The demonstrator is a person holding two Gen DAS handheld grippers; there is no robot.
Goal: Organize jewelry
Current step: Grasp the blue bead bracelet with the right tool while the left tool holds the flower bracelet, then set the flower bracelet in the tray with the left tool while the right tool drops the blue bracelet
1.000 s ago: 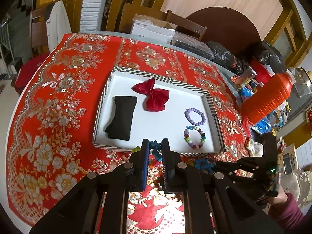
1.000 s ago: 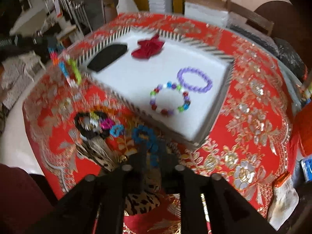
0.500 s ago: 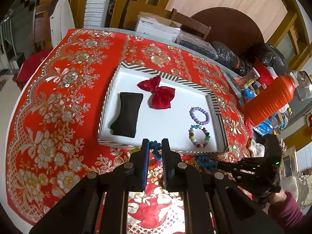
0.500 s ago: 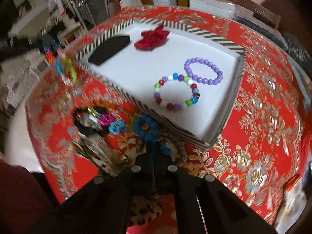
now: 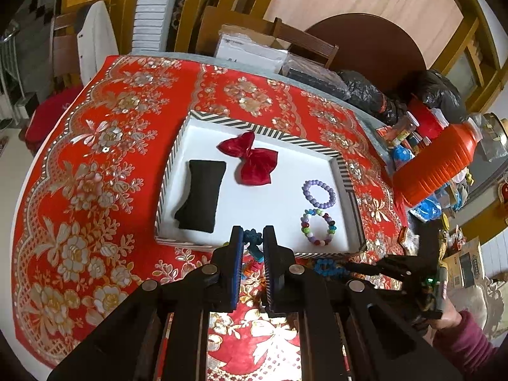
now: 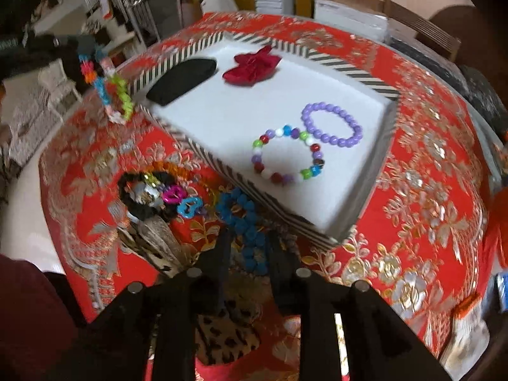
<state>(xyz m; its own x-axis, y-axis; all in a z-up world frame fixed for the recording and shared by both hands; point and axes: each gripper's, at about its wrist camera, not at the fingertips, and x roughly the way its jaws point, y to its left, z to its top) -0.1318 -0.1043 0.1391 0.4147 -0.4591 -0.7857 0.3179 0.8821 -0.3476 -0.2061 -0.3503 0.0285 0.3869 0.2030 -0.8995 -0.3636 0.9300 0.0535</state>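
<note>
A white tray (image 5: 270,209) with a striped rim holds a black pouch (image 5: 200,198), a red bow (image 5: 252,162), a purple bracelet (image 5: 318,194) and a multicoloured bracelet (image 5: 318,227). My left gripper (image 5: 253,238) is shut on a colourful bead strand (image 6: 104,85), which hangs over the tray's near edge. My right gripper (image 6: 250,244) points down at the cloth in front of the tray (image 6: 238,111). Its jaws are opening, and a blue bead bracelet (image 6: 241,216) lies between the fingers, not pinched.
A black sequinned scrunchie (image 6: 143,190) and a leopard-print piece (image 6: 222,333) lie on the red cloth beside the blue bracelet. An orange bottle (image 5: 435,165), bags and clutter crowd the table's right side. A person's sleeve (image 5: 460,343) is at the lower right.
The right gripper's jaws closed, then parted around the blue bracelet while the gripper sank slightly toward it. The left gripper has kept still with its strand.
</note>
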